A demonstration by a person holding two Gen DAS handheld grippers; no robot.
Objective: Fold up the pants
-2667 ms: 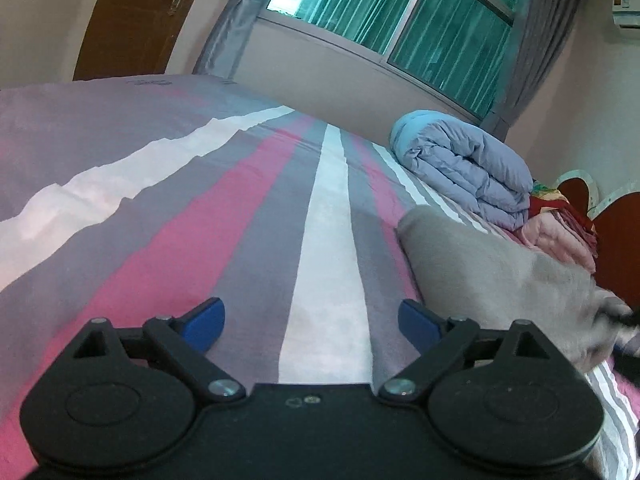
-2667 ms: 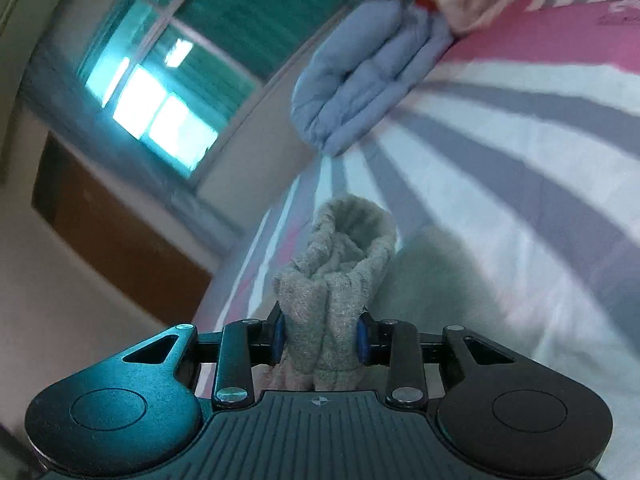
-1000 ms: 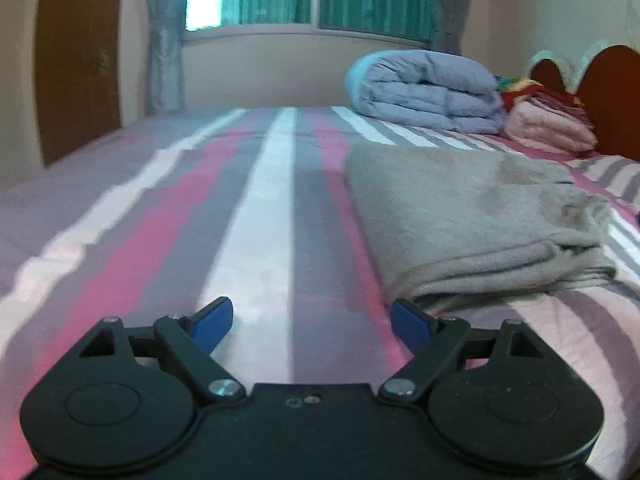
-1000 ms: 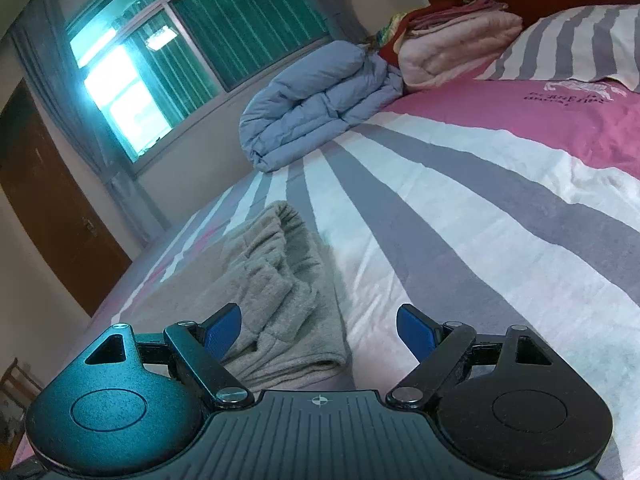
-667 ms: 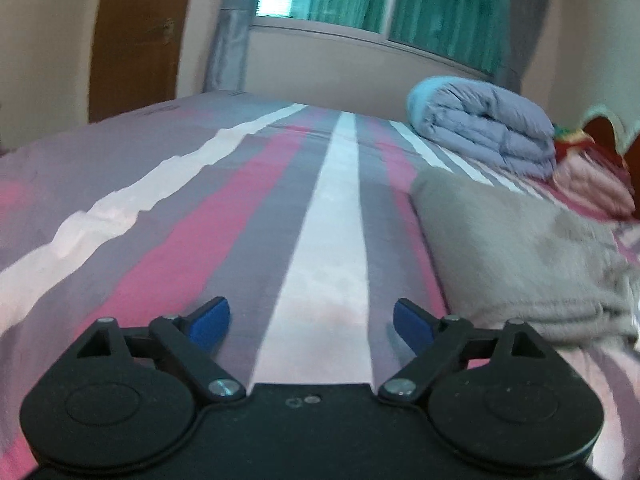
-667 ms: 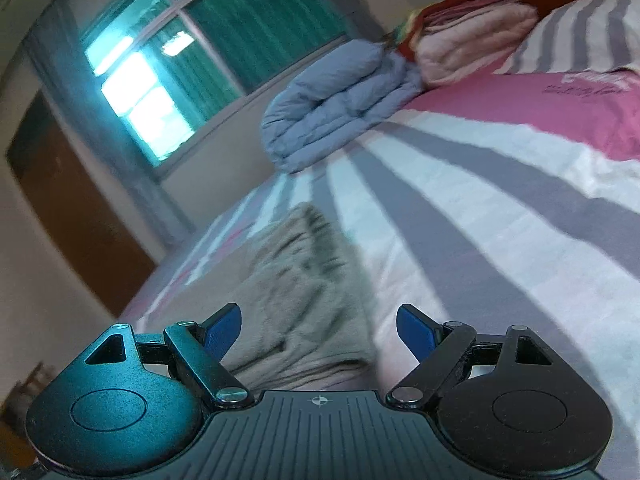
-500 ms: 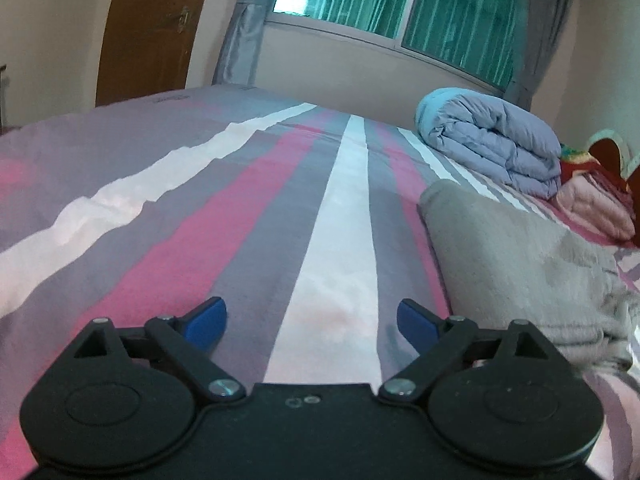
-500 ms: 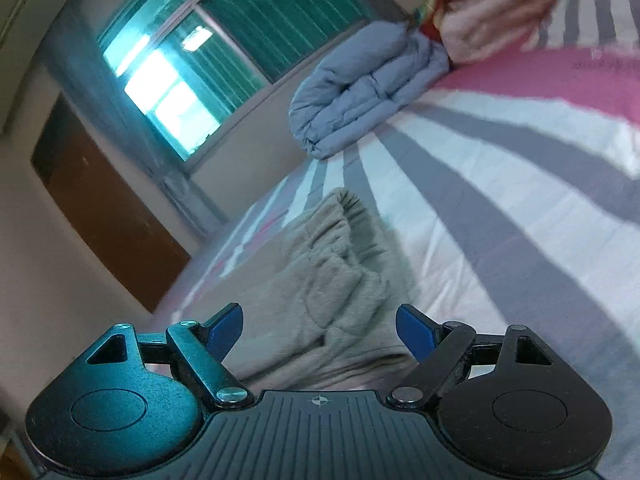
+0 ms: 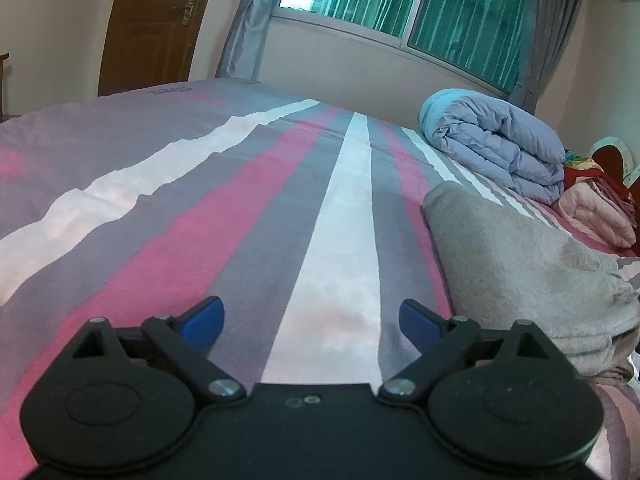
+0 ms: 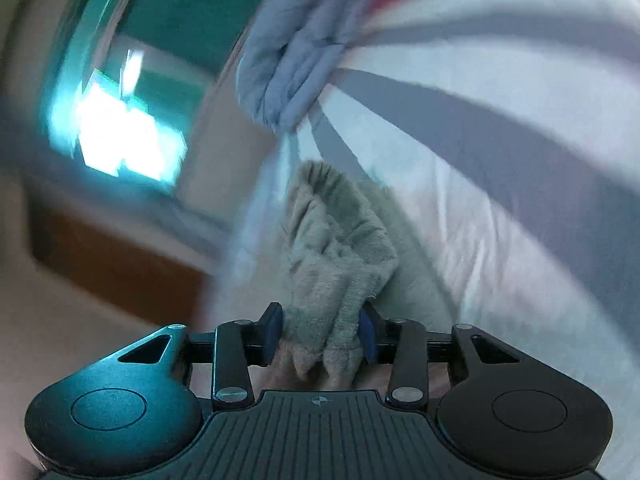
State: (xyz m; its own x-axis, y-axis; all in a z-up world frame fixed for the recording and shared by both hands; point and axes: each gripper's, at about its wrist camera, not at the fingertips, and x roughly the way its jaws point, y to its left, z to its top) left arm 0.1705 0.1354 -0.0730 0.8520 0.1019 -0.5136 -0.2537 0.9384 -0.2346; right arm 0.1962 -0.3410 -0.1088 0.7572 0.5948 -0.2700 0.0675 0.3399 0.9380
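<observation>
Pants (image 9: 520, 264): grey, folded on striped bed (image 9: 248, 216).
Right tool (image 10: 320, 330): jaws closing, pads pressing a bunched edge of the pants.
Left tool (image 9: 312, 316): jaws apart, empty, beside pants.
Risk: the thick bunch may slip, or one-sided lifting may undo folds.

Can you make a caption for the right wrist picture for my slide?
Right gripper closing on a bunch of grey pants above the striped bed, blue quilt behind.
</observation>
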